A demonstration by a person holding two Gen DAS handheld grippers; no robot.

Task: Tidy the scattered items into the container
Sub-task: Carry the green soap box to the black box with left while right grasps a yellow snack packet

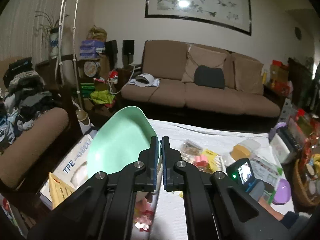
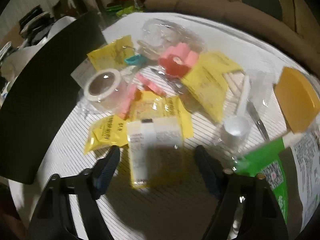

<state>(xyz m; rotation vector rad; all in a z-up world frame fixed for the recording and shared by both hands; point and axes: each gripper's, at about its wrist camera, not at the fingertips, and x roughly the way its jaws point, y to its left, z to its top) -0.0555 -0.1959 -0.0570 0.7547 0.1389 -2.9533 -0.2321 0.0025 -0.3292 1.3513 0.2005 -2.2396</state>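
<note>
My left gripper [image 1: 159, 152] is shut on the rim of a mint green container [image 1: 120, 142], which is tilted up above the table's left end. My right gripper [image 2: 158, 160] points down over a pile of loose items on the white striped cloth [image 2: 160, 204]. Its jaws stand apart on either side of a white and yellow packet [image 2: 152, 146] without touching it. Beyond lie a tape roll [image 2: 102, 88], a pink flower-shaped piece [image 2: 178, 60], more yellow packets [image 2: 210, 80], a teal clip [image 2: 132, 60] and a white scoop [image 2: 238, 124].
A yellow-lidded jar [image 2: 298, 100] and a green and white package [image 2: 266, 160] lie at the right. A large black shape [image 2: 46, 92] blocks the left. A brown sofa [image 1: 200, 92] stands behind the table, with a wicker basket [image 1: 302, 188] at right and a yellow crate [image 1: 60, 188] at left.
</note>
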